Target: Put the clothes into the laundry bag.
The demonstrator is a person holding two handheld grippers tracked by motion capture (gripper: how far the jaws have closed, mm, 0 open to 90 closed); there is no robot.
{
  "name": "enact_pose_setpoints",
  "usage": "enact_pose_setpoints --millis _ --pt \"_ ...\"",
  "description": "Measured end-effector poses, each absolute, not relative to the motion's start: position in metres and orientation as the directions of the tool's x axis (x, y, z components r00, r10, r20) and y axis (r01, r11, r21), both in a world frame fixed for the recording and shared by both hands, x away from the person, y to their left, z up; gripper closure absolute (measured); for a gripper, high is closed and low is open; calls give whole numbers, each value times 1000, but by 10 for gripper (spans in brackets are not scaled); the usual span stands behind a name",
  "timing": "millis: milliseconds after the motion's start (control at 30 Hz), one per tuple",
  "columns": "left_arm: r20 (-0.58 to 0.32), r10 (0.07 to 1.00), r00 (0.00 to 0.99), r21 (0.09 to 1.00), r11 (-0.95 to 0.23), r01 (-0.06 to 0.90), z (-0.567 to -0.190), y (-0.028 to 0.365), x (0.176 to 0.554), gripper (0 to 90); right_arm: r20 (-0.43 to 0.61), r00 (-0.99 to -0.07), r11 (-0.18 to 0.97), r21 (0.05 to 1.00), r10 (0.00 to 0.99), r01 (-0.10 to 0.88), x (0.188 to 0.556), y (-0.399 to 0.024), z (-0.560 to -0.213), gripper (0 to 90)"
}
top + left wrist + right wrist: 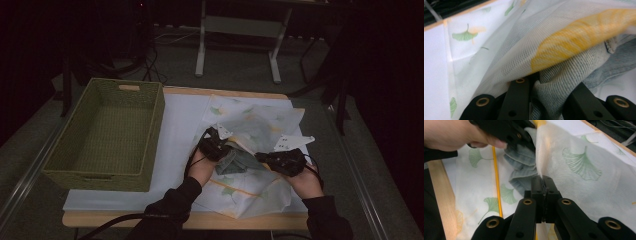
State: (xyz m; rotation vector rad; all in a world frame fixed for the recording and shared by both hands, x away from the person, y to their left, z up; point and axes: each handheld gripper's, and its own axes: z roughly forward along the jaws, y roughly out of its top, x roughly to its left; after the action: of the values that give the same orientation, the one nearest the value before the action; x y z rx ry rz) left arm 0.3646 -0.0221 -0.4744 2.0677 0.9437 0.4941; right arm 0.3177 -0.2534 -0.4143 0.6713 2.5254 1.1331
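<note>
Item: mesh laundry bag (255,125), white, printed with green ginkgo leaves and yellow bands; spread on the table (180,120) right of centre in the high view.

Contents: a grey-blue garment (235,162), possibly denim, bunched at the bag's mouth between the two hands; it is seen partly under the lifted mesh and partly outside it.

Left gripper (216,142): jaws nearly closed. In the left gripper view, folds of the grey-blue garment are pinched between them, with mesh draped across.

Right gripper (267,157): jaws fully closed on the edge of the mesh, which is held raised in the right gripper view.

Woven green basket (107,135): at the left of the high view, nothing inside it.

Progress, as judged: bag opened and garment started into it; insertion is not finished. The rest of the garment is left to be pushed in, and the bag probably closed.
</note>
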Motion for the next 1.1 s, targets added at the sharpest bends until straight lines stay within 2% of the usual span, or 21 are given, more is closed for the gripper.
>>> enact_pose_setpoints --millis 267,367,467,667,1100 --pt "65 726 684 720 -508 472 -491 -17 372 801 -66 -853 586 754 519 298 317 -252 -418 894" --pt "101 708 699 710 -543 448 -486 -17 368 697 -65 -853 585 754 519 298 317 -252 -418 894" --pt "84 691 718 708 -548 445 -480 -13 363 589 -65 -853 582 757 519 297 317 -252 -417 894" --pt "86 661 745 705 -569 423 -472 -1 348 502 -58 -851 573 763 522 300 314 -255 -417 894" --pt "91 650 755 695 -584 419 -466 34 317 493 -34 -844 563 759 535 327 300 -272 -425 893"
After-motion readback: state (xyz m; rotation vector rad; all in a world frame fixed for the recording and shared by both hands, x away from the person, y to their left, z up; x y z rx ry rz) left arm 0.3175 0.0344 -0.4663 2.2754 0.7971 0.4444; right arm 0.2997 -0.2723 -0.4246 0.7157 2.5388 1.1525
